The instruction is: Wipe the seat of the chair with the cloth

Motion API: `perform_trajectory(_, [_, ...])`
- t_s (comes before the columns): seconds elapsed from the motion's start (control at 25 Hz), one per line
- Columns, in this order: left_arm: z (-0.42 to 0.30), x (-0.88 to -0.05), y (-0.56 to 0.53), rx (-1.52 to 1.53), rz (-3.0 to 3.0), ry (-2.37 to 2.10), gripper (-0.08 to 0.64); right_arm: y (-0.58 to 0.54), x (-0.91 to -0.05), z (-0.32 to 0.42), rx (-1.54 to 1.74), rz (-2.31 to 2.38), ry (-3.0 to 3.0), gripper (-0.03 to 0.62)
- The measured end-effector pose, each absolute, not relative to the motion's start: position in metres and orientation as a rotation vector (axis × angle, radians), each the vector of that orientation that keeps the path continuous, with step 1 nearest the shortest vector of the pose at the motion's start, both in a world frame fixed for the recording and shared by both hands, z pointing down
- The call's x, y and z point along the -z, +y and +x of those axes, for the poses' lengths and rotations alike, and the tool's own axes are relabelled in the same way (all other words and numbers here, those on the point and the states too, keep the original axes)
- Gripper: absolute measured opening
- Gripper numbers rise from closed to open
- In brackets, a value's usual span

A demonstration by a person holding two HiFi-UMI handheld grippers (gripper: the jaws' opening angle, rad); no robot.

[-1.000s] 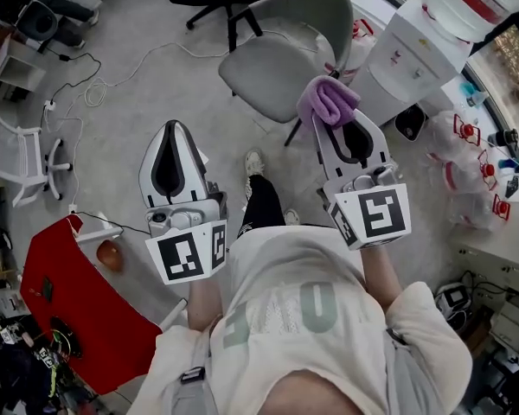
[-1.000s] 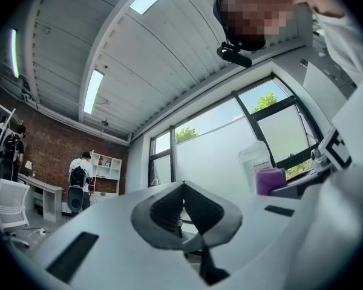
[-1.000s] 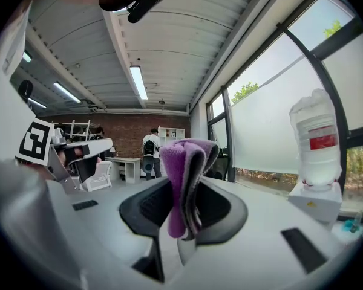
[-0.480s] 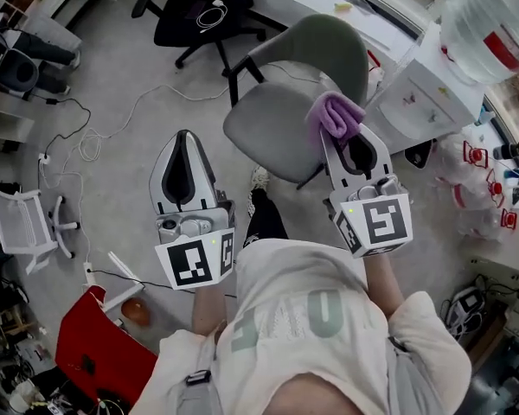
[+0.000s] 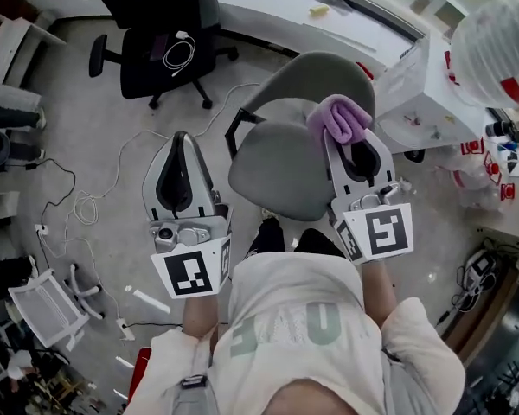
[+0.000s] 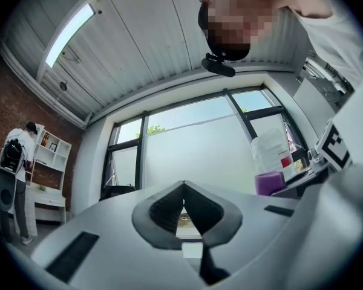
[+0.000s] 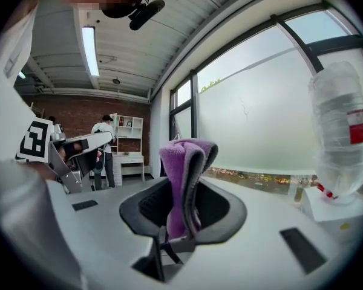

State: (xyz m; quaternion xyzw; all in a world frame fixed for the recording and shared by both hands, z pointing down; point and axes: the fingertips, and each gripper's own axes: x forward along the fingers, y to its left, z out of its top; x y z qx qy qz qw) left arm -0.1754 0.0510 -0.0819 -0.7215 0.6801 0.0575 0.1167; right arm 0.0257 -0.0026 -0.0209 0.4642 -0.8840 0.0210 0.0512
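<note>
Purple cloth sits bunched at the tip of the right gripper, above the far corner of the grey chair seat; the left gripper hangs beside it. Left gripper view: jaws closed together, nothing between. Right gripper view: jaws clamped on the folded cloth, which stands upright.

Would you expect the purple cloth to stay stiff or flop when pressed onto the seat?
Probably floppy: the cloth folds softly over itself in the right gripper. Its fuzzy pile suggests light, grippy fabric, likely to flatten against the seat.
</note>
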Motion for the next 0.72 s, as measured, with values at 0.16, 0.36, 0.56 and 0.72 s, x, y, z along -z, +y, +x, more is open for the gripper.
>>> perform_trajectory(0.16, [-0.179,0.045,0.011,-0.137,-2.200,2.015,0.012,-0.033,-0.004,0.025,-0.171,1.478,-2.626,0.098])
perform_trajectory(0.36, [-0.160,-0.019,-0.012,-0.058,-2.261,2.011,0.012,-0.052,-0.062,0.034,-0.361,1.507,-2.610,0.098])
perform_trajectory(0.56, [-0.138,-0.100,-0.037,0.036,-2.336,2.004,0.012,-0.078,-0.161,0.037,-0.536,1.461,-2.533,0.098])
perform_trajectory(0.72, [-0.138,-0.174,-0.049,0.099,-2.386,2.011,0.012,-0.097,-0.268,0.022,-0.845,1.377,-2.437,0.098])
